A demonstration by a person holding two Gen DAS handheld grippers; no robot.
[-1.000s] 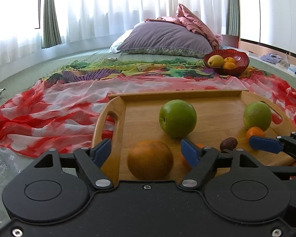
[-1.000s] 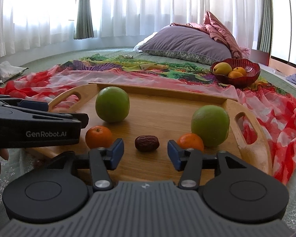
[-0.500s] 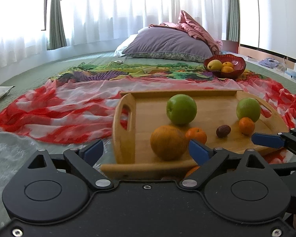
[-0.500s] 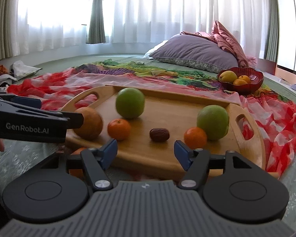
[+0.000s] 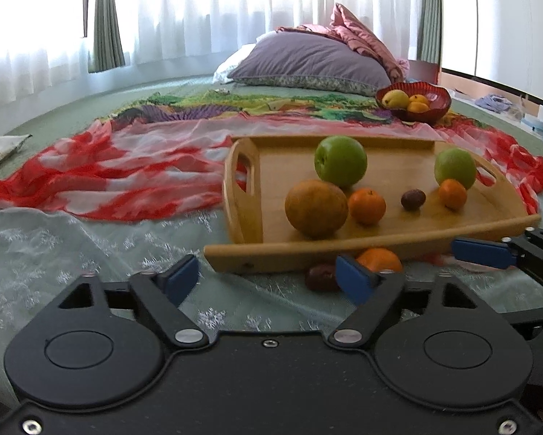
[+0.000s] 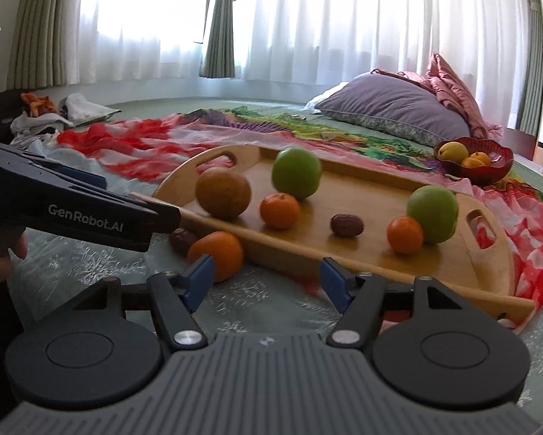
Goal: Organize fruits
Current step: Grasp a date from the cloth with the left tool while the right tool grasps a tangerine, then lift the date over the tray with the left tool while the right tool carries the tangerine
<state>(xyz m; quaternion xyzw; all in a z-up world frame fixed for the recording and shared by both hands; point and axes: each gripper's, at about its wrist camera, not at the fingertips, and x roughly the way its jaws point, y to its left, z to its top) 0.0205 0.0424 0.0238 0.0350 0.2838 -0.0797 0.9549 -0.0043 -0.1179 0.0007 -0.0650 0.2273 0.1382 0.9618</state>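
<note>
Fruit is seen spread over a wooden tray (image 5: 387, 253), with both grippers held apart and empty before it.

At frame centre in the left wrist view, two green apples (image 5: 340, 161), a brown round fruit (image 5: 315, 208), two small oranges (image 5: 366, 205) and a date (image 5: 412, 199) are seen on the tray. Another orange (image 6: 217, 253) and a dark date (image 6: 181, 240) are seen off it, on the pale lace cloth (image 5: 72, 253) (just beside the near rim). The left gripper (image 5: 267, 281) and right gripper (image 6: 264, 282) are spread wide, nothing grasped. A red bowl (image 5: 434, 108) holding yellow fruit is seen at upper right.
</note>
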